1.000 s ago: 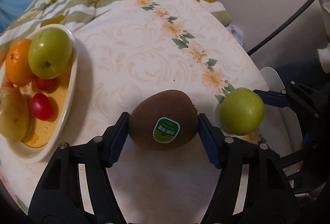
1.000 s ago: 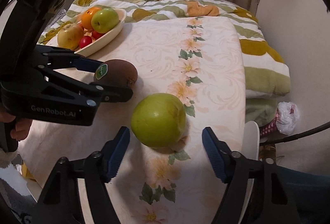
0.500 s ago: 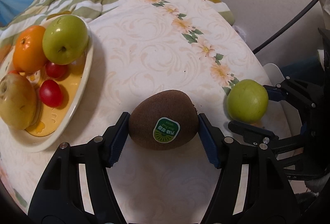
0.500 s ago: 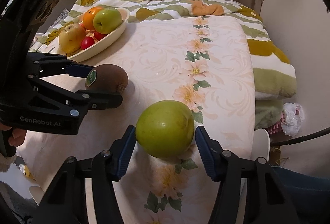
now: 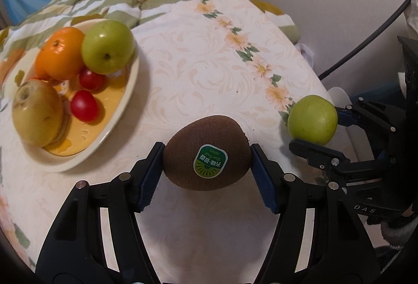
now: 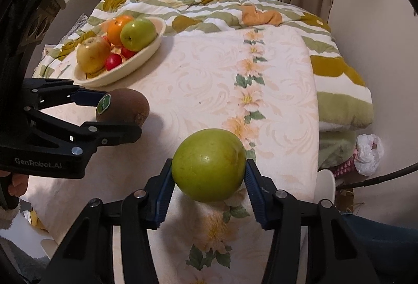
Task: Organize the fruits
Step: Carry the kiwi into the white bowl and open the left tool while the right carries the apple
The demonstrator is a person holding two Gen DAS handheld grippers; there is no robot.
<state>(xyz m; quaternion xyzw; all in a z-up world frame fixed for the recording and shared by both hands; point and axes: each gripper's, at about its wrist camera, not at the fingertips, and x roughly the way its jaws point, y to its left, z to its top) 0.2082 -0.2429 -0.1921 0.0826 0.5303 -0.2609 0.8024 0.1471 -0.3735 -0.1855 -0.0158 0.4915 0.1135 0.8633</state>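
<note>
Closing on the green apple (image 6: 209,165), the right gripper (image 6: 207,196) has narrowed since a sec ago, pads seemingly just touching; left gripper (image 5: 206,177) stays clamped on the kiwi (image 5: 207,156), now nearer the fruit plate (image 5: 130,98) w/ orange, apple, tomatoes. Floral cloth (image 6: 209,80) over bed, blue curtain behind

The left gripper (image 5: 206,166), low in its own frame's centre, has both blue pads clamped on a kiwi (image 5: 206,153), while the right gripper (image 6: 209,184), bottom centre of its frame, is closing around a green apple (image 6: 209,163).
</note>
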